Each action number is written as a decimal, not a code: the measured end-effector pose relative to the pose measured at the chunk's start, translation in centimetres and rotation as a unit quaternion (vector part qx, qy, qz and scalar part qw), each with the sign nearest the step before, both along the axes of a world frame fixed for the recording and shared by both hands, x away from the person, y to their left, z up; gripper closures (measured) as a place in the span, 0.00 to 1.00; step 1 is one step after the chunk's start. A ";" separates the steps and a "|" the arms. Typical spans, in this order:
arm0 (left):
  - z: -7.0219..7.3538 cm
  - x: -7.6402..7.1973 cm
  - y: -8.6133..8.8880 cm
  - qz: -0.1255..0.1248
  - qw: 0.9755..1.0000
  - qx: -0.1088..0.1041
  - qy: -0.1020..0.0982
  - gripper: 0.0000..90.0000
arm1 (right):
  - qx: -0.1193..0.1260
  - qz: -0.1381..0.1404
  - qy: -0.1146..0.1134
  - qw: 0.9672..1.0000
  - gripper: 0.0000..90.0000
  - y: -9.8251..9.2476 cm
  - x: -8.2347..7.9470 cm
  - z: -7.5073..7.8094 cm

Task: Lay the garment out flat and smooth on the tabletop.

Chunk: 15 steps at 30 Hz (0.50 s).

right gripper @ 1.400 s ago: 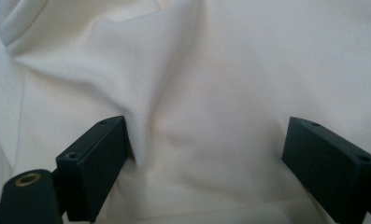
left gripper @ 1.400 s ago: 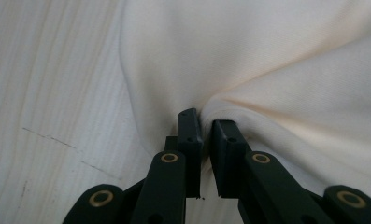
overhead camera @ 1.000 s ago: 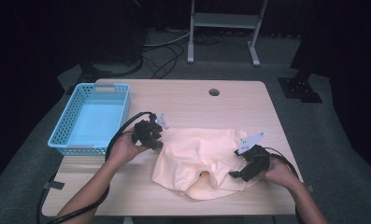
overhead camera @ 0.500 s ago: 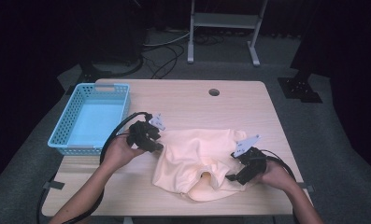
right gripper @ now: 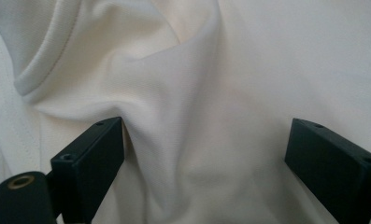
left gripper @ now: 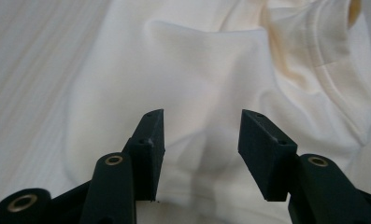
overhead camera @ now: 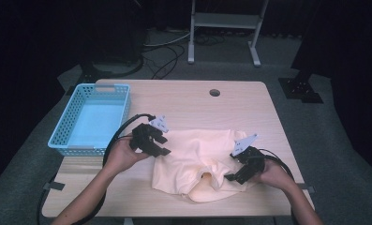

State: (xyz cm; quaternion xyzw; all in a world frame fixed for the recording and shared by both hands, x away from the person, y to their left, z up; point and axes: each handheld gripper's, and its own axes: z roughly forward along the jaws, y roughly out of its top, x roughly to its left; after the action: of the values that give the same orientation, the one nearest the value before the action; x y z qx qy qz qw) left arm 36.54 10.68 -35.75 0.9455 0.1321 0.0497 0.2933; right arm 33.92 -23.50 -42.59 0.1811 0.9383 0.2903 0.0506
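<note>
The wooden desk (overhead camera: 183, 101) carries a cream shirt (overhead camera: 193, 154) crumpled at lower centre of the frame, with a blue basket (overhead camera: 92, 117) at left. My left gripper (overhead camera: 159, 145) and right gripper (overhead camera: 235, 172) hover over the shirt's edges, fingers apart.

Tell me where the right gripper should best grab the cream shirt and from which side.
Probably the raised fold of the cream shirt standing between the open right gripper's jaws. Come in from the shirt's right edge, as it points now: the ridge stands proud of the table, so closing the jaws should pinch cloth, not flat fabric.
</note>
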 end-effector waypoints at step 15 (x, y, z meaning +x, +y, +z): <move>-4.4 -3.2 -2.9 -0.063 0.996 0.025 0.054 0.51 | 0.014 0.024 -0.013 1.000 0.12 1.8 -2.4 0.4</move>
State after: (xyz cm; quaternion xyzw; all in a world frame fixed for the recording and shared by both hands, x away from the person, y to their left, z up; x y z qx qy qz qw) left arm 33.31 7.75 -40.12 0.9604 0.0864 -0.0169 0.2643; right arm 31.55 -21.71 -42.24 0.1559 0.9374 0.3067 0.0531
